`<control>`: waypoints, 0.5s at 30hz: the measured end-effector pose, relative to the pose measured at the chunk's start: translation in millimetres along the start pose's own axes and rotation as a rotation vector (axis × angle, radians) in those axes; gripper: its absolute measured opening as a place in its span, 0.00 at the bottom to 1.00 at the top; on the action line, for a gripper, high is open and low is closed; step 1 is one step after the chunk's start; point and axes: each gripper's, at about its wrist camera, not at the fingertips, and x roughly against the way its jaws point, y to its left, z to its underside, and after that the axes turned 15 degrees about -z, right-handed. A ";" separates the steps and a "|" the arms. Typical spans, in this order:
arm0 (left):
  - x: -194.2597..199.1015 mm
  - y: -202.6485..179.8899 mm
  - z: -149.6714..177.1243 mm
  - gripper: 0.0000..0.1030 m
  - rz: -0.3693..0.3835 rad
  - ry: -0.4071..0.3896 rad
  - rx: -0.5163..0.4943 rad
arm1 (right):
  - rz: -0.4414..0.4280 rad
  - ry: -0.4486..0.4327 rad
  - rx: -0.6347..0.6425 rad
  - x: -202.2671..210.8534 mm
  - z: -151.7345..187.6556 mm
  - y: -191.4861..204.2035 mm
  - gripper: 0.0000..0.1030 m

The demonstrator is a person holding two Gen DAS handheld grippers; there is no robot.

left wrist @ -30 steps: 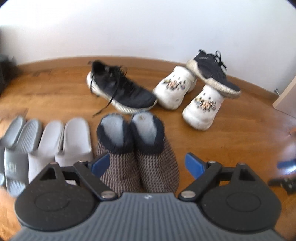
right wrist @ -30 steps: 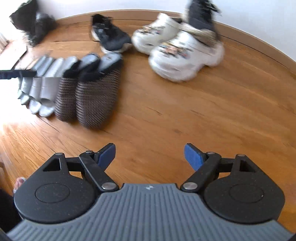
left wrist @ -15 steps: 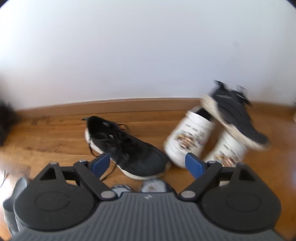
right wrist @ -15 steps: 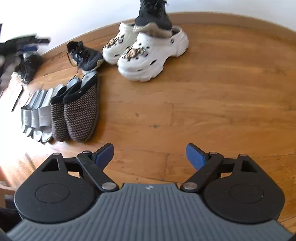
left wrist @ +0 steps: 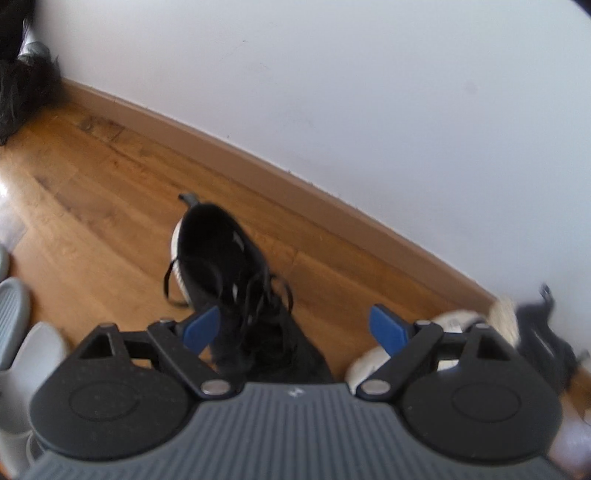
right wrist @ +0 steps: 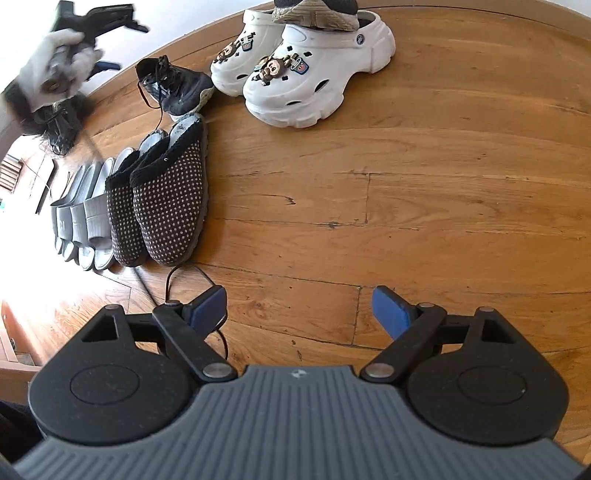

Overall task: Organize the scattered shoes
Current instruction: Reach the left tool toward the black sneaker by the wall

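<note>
Since a second ago, the left tool [left wrist: 293,328] swung over to the black lace-up sneaker [left wrist: 221,266], jaws wide and empty; the shoe points toward 11 o'clock, nearest this hand.

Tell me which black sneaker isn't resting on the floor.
The black sneaker at the top of the right wrist view: it sits atop the two white clogs. The other black sneaker lies on the wooden floor.
</note>
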 end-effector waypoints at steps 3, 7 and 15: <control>-18.2 -9.2 -2.6 0.72 -0.033 -0.023 -0.025 | -0.011 0.008 -0.011 -5.9 -1.3 -3.9 0.84; -45.7 -9.1 -3.7 0.48 -0.049 0.000 0.027 | -0.009 0.031 -0.004 -15.2 0.8 -5.7 0.84; -52.0 -1.4 -2.4 0.05 -0.097 -0.044 0.047 | -0.002 0.074 -0.008 -28.1 5.5 -11.1 0.84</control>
